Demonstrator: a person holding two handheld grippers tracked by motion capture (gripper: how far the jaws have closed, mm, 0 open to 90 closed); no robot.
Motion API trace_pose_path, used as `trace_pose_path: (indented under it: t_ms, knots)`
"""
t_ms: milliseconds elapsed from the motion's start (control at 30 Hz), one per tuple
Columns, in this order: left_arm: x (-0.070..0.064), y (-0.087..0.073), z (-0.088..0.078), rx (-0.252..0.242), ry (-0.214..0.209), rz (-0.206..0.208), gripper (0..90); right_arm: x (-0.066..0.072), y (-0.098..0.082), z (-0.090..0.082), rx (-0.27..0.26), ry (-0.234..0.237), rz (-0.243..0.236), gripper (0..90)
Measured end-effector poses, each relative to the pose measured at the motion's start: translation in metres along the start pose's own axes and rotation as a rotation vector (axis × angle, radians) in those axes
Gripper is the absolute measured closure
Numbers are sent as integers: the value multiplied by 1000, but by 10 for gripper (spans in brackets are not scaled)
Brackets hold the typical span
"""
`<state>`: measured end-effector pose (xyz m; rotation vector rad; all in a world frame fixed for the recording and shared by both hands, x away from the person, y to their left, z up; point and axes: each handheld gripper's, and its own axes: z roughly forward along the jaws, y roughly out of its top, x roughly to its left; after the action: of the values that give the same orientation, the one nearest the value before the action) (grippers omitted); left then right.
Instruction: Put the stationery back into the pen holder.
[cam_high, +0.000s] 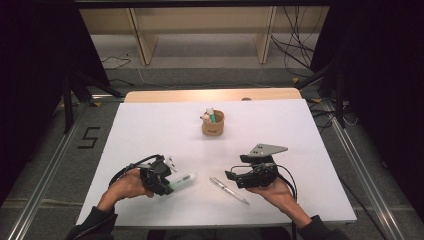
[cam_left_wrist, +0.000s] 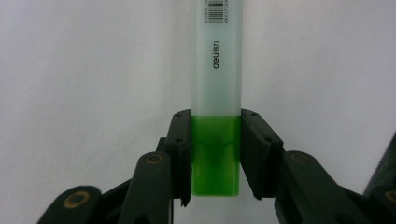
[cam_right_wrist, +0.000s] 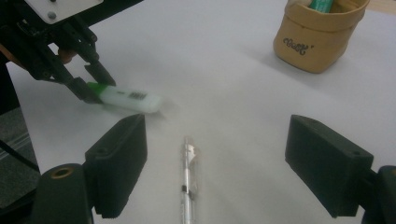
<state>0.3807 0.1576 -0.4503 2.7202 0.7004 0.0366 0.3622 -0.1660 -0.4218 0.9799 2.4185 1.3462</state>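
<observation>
A white highlighter with a green end (cam_high: 183, 180) lies near the table's front left. My left gripper (cam_high: 169, 186) is shut on it, and in the left gripper view both pads press the sides of the green end (cam_left_wrist: 215, 154) while the white barrel (cam_left_wrist: 216, 70) points away. The right gripper view shows the same grip (cam_right_wrist: 93, 87) on the highlighter (cam_right_wrist: 128, 98). A clear pen (cam_high: 229, 190) lies on the white sheet just left of my right gripper (cam_high: 237, 167). That gripper (cam_right_wrist: 217, 123) is open, and the pen (cam_right_wrist: 187, 177) lies on the table ahead, untouched.
A tan fabric cup (cam_high: 213, 126) holding a few small items stands at the middle back of the table (cam_high: 150, 130); it is at the upper right in the right gripper view (cam_right_wrist: 317, 42). The table's wooden far edge (cam_high: 210, 95) borders the floor.
</observation>
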Motion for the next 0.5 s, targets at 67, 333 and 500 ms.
trace_pose_path:
  t_ms: [67,333,500]
  knots:
    - [-1,2,-2,-4,-9,-4,666,2,0,0,-4,4,-16,217]
    - [-8,14,-8,-32,-33,-10,665,17,4,-2,-21,12,-107,211]
    - [-11,25,-9,-27,-57,3,665,26,5,-2,-32,16,-163,199]
